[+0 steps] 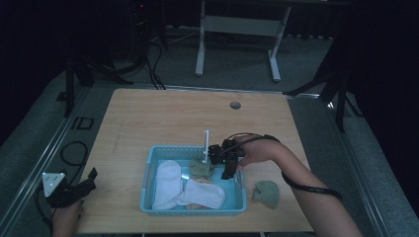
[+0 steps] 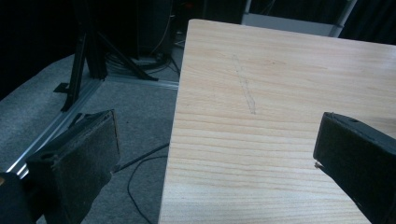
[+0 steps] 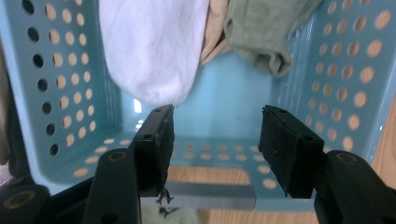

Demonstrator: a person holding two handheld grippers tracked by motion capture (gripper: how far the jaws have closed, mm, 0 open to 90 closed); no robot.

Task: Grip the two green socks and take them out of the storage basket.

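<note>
A blue perforated basket (image 1: 173,148) sits on the wooden table. It holds two white socks (image 1: 167,182), a green sock (image 1: 199,168) and a beige one (image 3: 212,39). Another green sock (image 1: 267,192) lies on the table just right of the basket. My right gripper (image 1: 228,172) hangs over the basket's right side, pointing down. In the right gripper view, my right gripper (image 3: 215,135) stands open over the bare basket floor (image 3: 229,98), with nothing between the jaws. A white sock (image 3: 149,46) lies just beyond its left jaw. My left gripper (image 1: 88,180) rests open at the table's near left edge.
In the left gripper view, the left gripper (image 2: 215,149) looks along the table's left edge (image 2: 175,140), with grey floor and a black cable (image 2: 135,163) beside it. A white stick (image 1: 206,142) stands upright behind the basket. The far half of the table has a round cable hole (image 1: 235,105).
</note>
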